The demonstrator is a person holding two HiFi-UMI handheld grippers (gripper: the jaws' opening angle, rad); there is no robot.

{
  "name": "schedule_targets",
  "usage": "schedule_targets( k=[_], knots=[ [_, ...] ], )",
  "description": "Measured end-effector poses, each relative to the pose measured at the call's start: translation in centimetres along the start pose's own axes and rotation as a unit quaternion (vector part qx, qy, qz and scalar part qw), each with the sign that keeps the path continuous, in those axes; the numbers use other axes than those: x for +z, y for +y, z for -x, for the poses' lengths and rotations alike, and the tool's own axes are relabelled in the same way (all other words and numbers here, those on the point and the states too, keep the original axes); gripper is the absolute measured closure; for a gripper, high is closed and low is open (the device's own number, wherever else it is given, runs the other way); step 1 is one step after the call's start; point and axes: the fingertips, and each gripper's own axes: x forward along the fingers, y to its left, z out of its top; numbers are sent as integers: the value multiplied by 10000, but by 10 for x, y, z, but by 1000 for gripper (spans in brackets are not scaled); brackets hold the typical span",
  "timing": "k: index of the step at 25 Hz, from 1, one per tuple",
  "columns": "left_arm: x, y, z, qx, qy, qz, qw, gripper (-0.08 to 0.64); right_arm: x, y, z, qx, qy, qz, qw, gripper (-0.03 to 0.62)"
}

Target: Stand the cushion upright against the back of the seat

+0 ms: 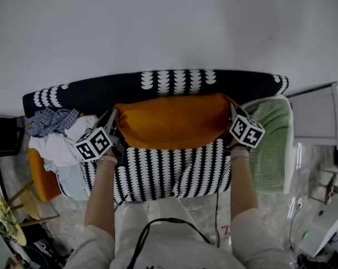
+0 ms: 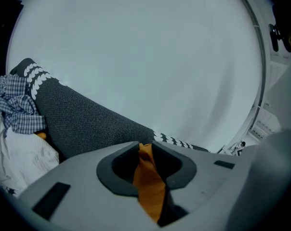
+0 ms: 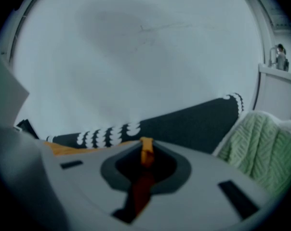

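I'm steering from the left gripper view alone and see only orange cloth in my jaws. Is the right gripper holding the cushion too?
Observer: Yes. The right gripper is shut on the right end of the cushion.
Operator: Where is the cushion now?
Observer: In the head view it spans the patterned seat, just in front of the sofa back.
Operator: Anything to its right?
Observer: A green blanket lies at the sofa's right end, close to that gripper.

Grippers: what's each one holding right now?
Left gripper: closed on the orange cushion, at its left corner.
Right gripper: closed on its right corner.
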Motion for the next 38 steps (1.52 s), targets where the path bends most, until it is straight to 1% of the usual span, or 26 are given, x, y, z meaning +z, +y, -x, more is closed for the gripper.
schedule_targets(
  k=[5, 9, 13, 18, 20, 23, 25, 26, 29, 30, 31, 33, 34, 35, 36, 37, 38],
  knots=[
    [7, 6, -11, 87, -33, -44, 9999, 459, 6, 2, -14, -38, 55, 1, 10000, 557],
    [5, 9, -18, 136, -51, -162, 9998, 459, 5, -2, -18, -120, 70, -63, 9999, 557],
    [-5, 19, -24, 272, 18, -442, 9986, 459, -1, -1, -21, -167, 74, -5, 9998, 557],
    [-3, 20, -24, 353, -133, -641, 9972, 459, 0, 0, -22, -193, -19, -7, 9998, 557],
    [0, 17, -23, 347, -172, -904, 9952, 457, 0, 1, -21, -149, -8, -54, 9999, 556],
    [6, 13, -16, 331, -234, -1386, 9895, 421, -1, 5, -17, 0, -5, -116, 9999, 555],
    [13, 11, -12, 342, -324, -1597, 9860, 338, 0, 5, -15, 62, -79, -147, 9998, 554],
    [16, 9, -11, 347, -367, -1674, 9846, 315, 0, 4, -15, 70, -113, -154, 9998, 554],
    [22, -1, -3, 269, -529, -1886, 9803, 308, 1, 4, -15, 59, -136, -162, 9998, 552],
    [22, -8, 0, 181, -576, -2062, 9766, 308, 2, 4, -15, 64, -135, -173, 9997, 552],
    [22, -19, 2, 62, -595, -2346, 9702, 308, 2, 4, -15, 76, -137, -189, 9997, 551],
    [16, -45, 7, -172, -590, -3058, 9501, 307, 2, 4, -14, 121, -148, -204, 9996, 551],
    [12, -58, 10, -272, -605, -3321, 9409, 307, 2, 4, -14, 144, -156, -206, 9996, 551],
    [9, -70, 13, -361, -637, -3462, 9353, 307, 2, 4, -14, 164, -166, -210, 9995, 551],
    [5, -80, 16, -443, -670, -3490, 9337, 307, 2, 4, -14, 177, -178, -214, 9995, 551],
    [2, -88, 18, -522, -696, -3430, 9353, 307, 3, 4, -14, 181, -190, -212, 9994, 551],
    [-2, -94, 19, -601, -710, -3306, 9392, 307, 3, 4, -15, 178, -201, -203, 9994, 551]
  ],
)
